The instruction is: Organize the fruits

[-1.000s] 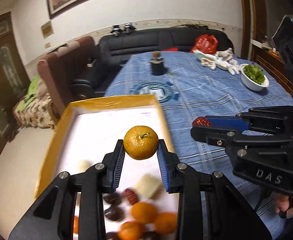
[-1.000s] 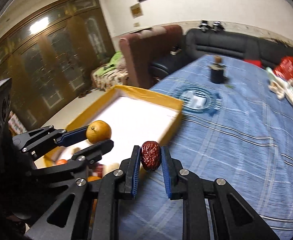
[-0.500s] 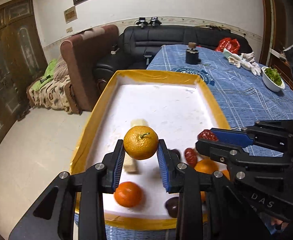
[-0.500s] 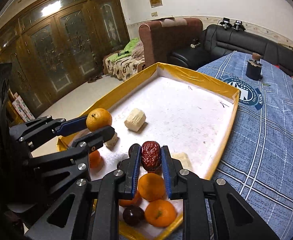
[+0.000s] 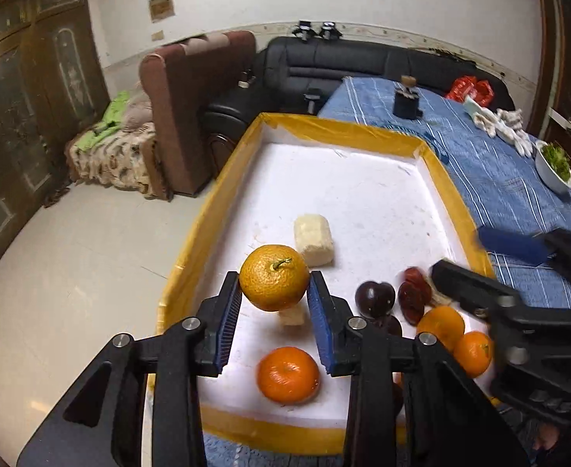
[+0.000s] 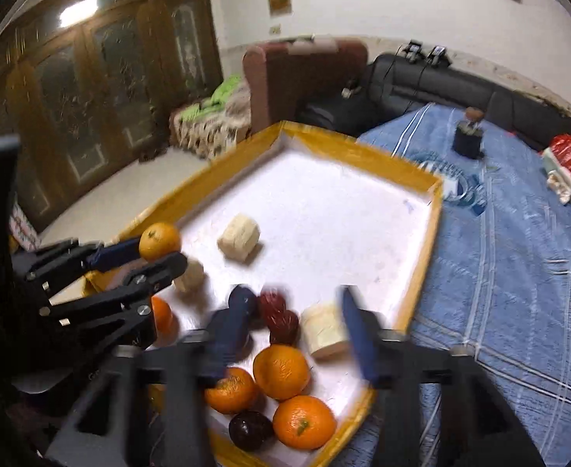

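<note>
Here, your left gripper (image 5: pixel 274 299) clamps a tangerine (image 5: pixel 274 277); your right gripper (image 6: pixel 297 334) gapes, holding nothing.
The yellow-rimmed tray (image 5: pixel 340 128) fills centre frame on blue cloth (image 5: pixel 496 179); sofa (image 5: pixel 363 66) along the top.

Table (image 5: pixel 492 179) under a blue striped cloth, running from centre to right of the left wrist view. Directly on it:
- yellow-rimmed white tray (image 5: pixel 223 179), centre frame, at the table's left edge
- dark jar (image 5: pixel 406 101), upper centre-right
- white bowl of greens (image 5: pixel 554 167), right edge
- pale, knobbly pieces (image 5: pixel 499 128) and a red bag (image 5: pixel 470 87), upper right

Right wrist view: tray (image 6: pixel 422 257) centre, cloth to its right.
</note>
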